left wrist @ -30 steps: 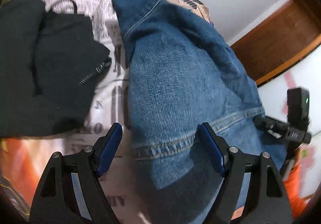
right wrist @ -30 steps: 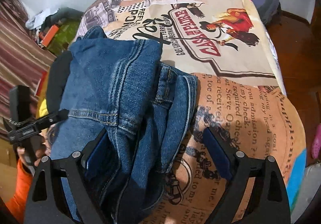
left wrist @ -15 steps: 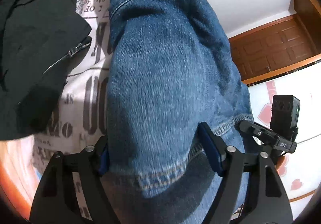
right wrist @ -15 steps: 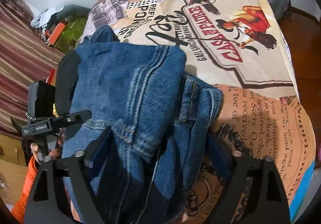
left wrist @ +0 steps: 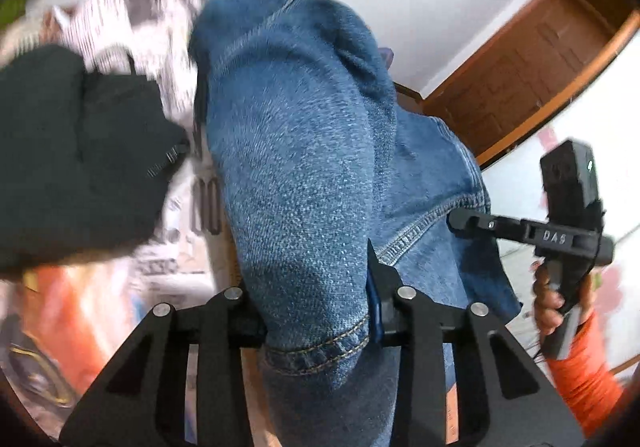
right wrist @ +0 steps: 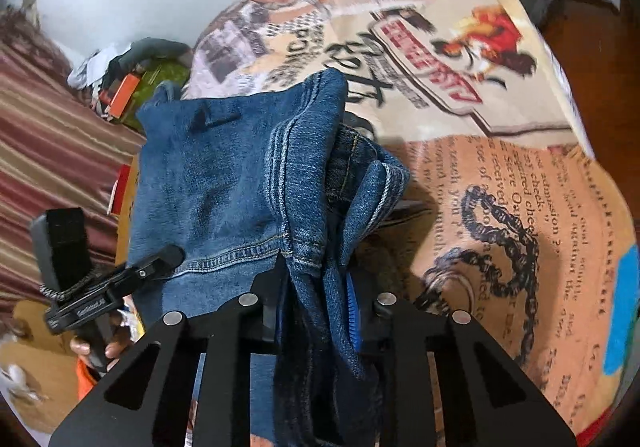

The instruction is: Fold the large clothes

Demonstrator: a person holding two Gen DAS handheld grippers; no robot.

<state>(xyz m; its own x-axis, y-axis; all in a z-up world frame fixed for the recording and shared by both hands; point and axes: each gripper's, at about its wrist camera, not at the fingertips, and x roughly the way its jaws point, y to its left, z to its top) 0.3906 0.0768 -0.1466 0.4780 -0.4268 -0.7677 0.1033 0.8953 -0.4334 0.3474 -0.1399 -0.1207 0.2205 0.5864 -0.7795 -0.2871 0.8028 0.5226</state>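
1. The jeans (left wrist: 304,175) are bunching up right in front of the left gripper (left wrist: 316,311), running from its jaws toward 12 o'clock; a hemmed fold is sitting between the jaws, which are closing on it.
2. In the right wrist view the jeans (right wrist: 224,183) are spreading from the right gripper (right wrist: 316,307) toward 11 o'clock. A thick seam bundle is getting squeezed between those jaws as they're closing too.
3. The denim is hanging over the printed bedspread (right wrist: 500,167), which is filling everything from 12 to 4 o'clock.
4. A black garment (left wrist: 72,167) is lying at 9 o'clock of the jeans in the left view, pretty blurry.
5. An orange sleeve (left wrist: 580,367) is showing at 4 o'clock there.
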